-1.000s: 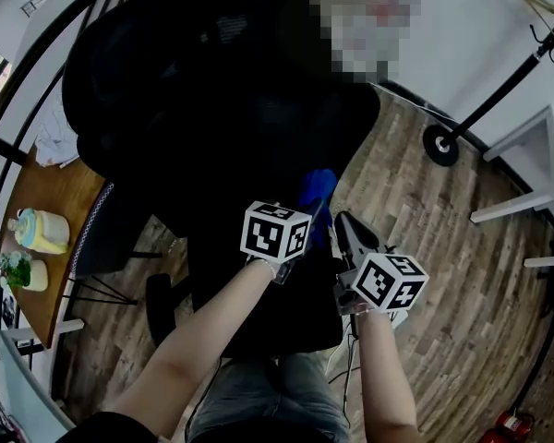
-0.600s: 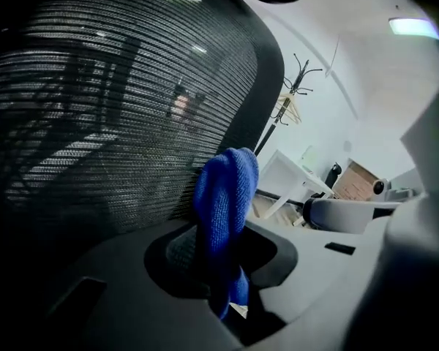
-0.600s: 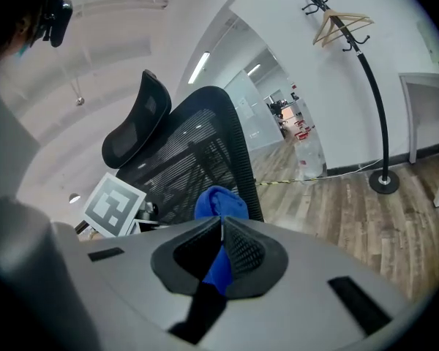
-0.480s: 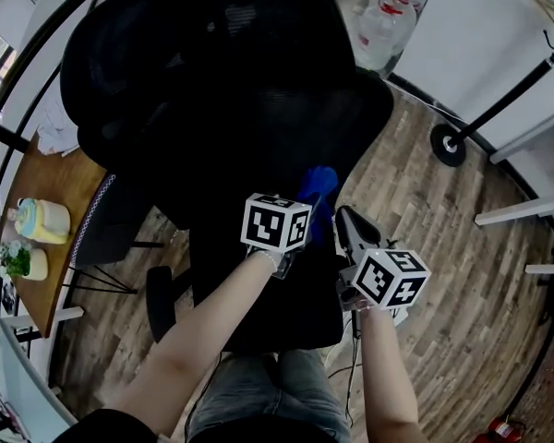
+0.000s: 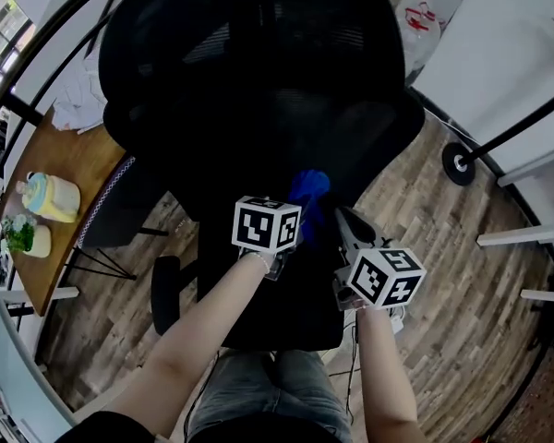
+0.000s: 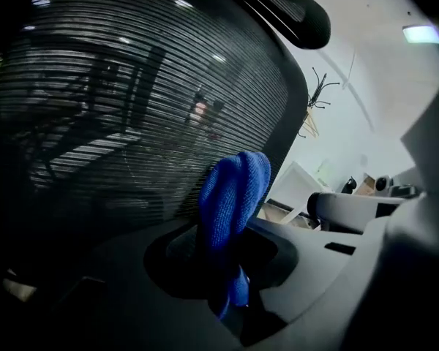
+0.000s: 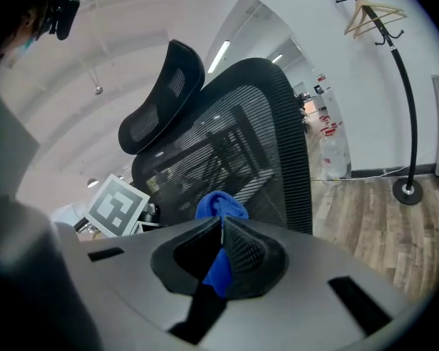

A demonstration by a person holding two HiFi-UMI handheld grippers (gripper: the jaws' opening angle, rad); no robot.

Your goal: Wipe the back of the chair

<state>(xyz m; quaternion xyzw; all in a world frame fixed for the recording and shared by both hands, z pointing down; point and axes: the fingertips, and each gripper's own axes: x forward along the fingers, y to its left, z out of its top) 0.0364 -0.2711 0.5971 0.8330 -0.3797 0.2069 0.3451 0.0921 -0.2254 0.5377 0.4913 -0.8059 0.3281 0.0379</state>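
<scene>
Wood-plank floor (image 5: 443, 275), office room; desk (image 5: 60, 178) at far left, coat-stand base (image 5: 461, 162) at right.

Item 1: chair (image 5: 258, 81), black, mesh back with headrest, standing just in front of the person, back side facing them.

Item 2: blue cloth (image 5: 307, 190), bunched, up against the lower right part of the chair back, near its edge.

Item 3: left gripper (image 6: 228, 247). Jaws closed on the cloth, whose rounded end stands out past the tips and meets the mesh.

Item 4: right gripper (image 7: 221, 229). Jaws drawn together, with a strip of the same cloth showing between them; it sits just right of the left gripper, the two side by side.

Condition and risks, as I judge them:
- Each grip takes only a narrow fold, so drag across the mesh could pull the cloth free.
- If the two tools part or move at different rates, one may tug the cloth out of the other.
- Little cloth covers the tips, so a hard push could snag a jaw on the mesh.
- Firm pressure may turn or roll the chair away, so the wipe loses contact.
</scene>
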